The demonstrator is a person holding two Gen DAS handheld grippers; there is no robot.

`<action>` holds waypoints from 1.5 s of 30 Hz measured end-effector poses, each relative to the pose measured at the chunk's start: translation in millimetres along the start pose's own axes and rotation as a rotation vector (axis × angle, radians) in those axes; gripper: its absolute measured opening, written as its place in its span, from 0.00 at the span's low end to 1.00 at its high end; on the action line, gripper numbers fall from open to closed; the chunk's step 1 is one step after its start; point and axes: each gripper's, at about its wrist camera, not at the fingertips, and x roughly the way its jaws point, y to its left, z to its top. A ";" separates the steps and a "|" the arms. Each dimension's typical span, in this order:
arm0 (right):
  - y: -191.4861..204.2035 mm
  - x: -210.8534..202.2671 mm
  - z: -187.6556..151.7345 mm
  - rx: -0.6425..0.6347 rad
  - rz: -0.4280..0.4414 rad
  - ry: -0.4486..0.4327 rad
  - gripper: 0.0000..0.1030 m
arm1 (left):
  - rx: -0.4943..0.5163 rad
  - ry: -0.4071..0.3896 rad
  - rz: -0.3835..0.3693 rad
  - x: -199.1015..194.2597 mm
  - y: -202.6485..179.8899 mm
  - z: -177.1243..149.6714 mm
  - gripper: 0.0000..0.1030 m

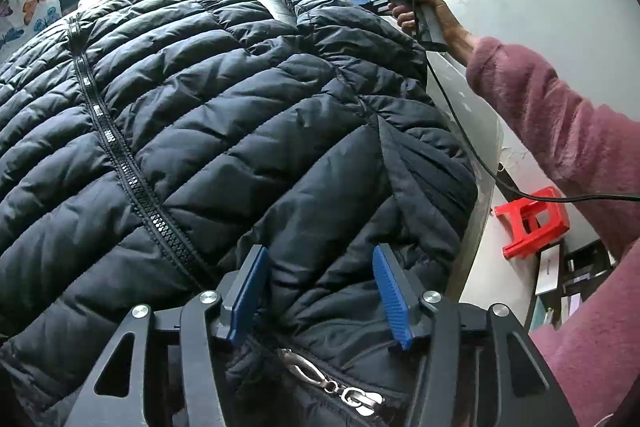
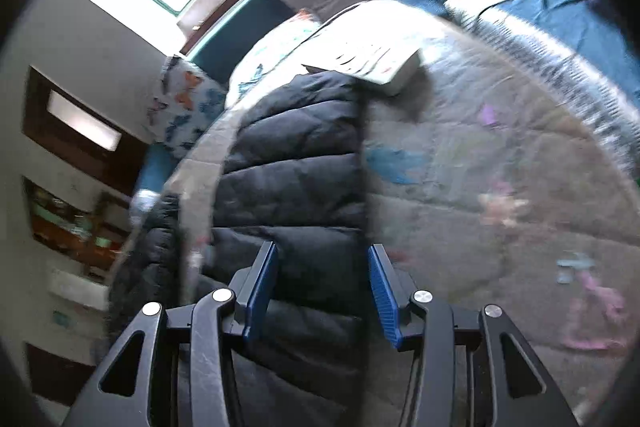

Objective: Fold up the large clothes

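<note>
Black puffer jacket (image 1: 224, 115) reaches bed edge (image 1: 472, 239); both hand-held grippers spread wide

Black quilted puffer jacket (image 1: 224, 115) with a black zipper (image 1: 132, 179), blue ribbed fingers (image 1: 394, 301), red plastic stool (image 1: 532, 221), fuzzy pink sleeve (image 1: 560, 131), butterfly-print pillow (image 2: 188, 111), pastel-patterned grey bedspread (image 2: 500, 167).

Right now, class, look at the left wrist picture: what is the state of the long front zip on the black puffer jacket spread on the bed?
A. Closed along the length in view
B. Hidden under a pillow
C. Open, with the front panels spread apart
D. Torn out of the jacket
A: the front zip runs as one closed line of teeth down the black puffer jacket, both panels meeting along it.
</note>
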 end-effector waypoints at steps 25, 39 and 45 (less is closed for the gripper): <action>203.5 -142.3 -45.9 -0.461 0.129 -0.257 0.10 | -0.175 -0.205 0.131 -80.8 27.4 -30.0 0.56; 345.3 -116.4 -263.1 -0.879 0.196 -0.031 0.10 | -0.361 -0.341 0.188 -144.2 69.0 -125.9 0.57; 339.1 -38.8 -372.0 -1.050 0.040 0.213 0.14 | -0.419 -0.385 0.131 -153.0 80.5 -152.5 0.57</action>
